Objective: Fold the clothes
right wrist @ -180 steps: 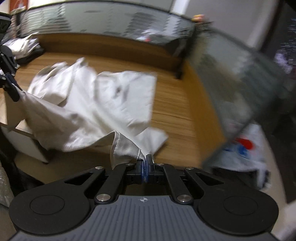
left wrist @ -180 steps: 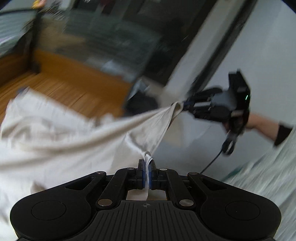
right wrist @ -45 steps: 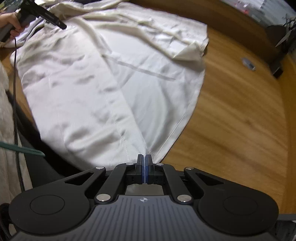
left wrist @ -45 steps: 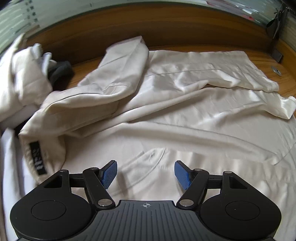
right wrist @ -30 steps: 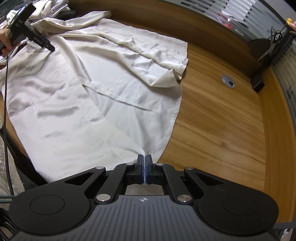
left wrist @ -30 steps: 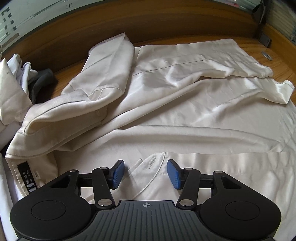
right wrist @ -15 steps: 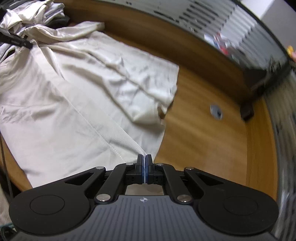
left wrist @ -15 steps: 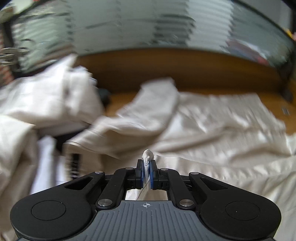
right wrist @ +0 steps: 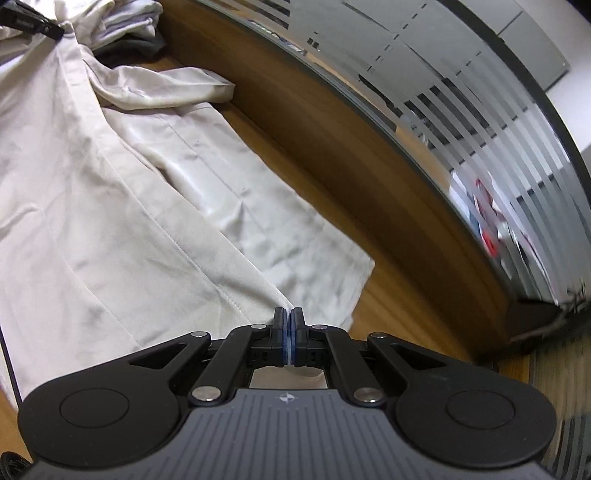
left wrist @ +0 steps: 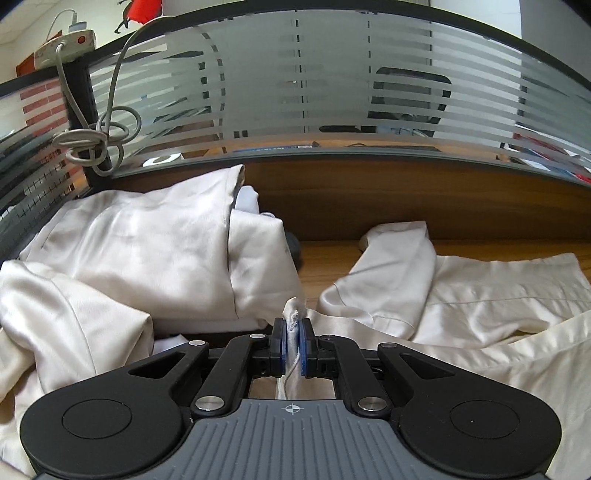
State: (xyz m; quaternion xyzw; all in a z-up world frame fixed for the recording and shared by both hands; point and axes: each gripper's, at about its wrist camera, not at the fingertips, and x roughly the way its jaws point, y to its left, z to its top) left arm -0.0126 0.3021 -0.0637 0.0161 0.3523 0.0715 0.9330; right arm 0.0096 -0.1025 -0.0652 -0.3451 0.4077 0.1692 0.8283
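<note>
A cream satin shirt point(left wrist: 480, 306) lies spread over the wooden desk point(left wrist: 325, 266), one sleeve folded back toward the partition. My left gripper point(left wrist: 293, 332) is shut on a raised pinch of its fabric, which pokes up between the blue pads. In the right wrist view the same shirt point(right wrist: 129, 184) stretches from the upper left down to my right gripper point(right wrist: 288, 332). That gripper is shut on the shirt's hem, just above bare desk point(right wrist: 406, 314). The left gripper point(right wrist: 33, 20) shows small at the top left corner, holding the shirt's other end.
A heap of other pale clothes point(left wrist: 147, 251) fills the desk's left side, with a dark item point(left wrist: 293, 247) behind it. A striped frosted-glass partition point(left wrist: 332, 103) walls the desk's far edge. A knotted grey cable point(left wrist: 99, 140) hangs on its post.
The left gripper closed on the shirt fabric and rose with it, tilting up toward the partition. The right gripper, still shut on the hem, swung across the desk toward the partition.
</note>
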